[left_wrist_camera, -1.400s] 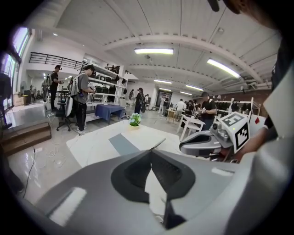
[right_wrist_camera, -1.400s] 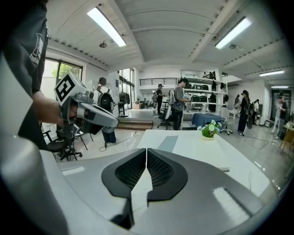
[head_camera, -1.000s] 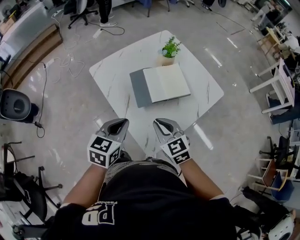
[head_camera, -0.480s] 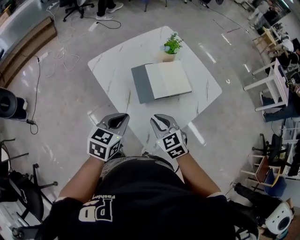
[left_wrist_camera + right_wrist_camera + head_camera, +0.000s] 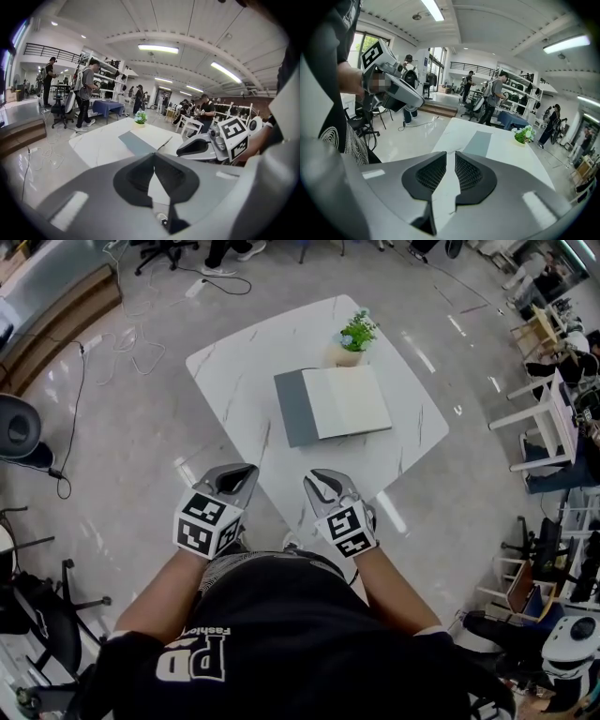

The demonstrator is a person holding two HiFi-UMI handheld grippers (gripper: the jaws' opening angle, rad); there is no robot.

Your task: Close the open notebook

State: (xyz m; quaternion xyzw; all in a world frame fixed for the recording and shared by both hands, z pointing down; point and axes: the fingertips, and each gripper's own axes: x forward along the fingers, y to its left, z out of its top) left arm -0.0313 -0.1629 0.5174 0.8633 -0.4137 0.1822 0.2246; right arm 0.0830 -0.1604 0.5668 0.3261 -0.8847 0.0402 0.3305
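The open notebook (image 5: 333, 404) lies on the white marble table (image 5: 234, 381), grey cover to the left, cream pages to the right. In the left gripper view the notebook (image 5: 140, 140) sits ahead, beyond the jaws. My left gripper (image 5: 236, 480) and right gripper (image 5: 322, 486) hover side by side close to my body, off the table's near corner and well short of the notebook. Both are shut with nothing between the jaws. The left gripper (image 5: 153, 157) and right gripper (image 5: 450, 154) each point toward the table. The notebook's grey cover (image 5: 477, 143) shows ahead.
A small potted plant (image 5: 352, 337) stands just behind the notebook. Cables (image 5: 122, 343) trail over the glossy floor at left, beside a black round device (image 5: 19, 432). Office chairs (image 5: 37, 615) stand at lower left, and white tables (image 5: 553, 418) at right. People stand in the background.
The head view has shifted a little, so the table sits slightly more to the right. Both grippers stay shut near my body. The notebook still lies open.
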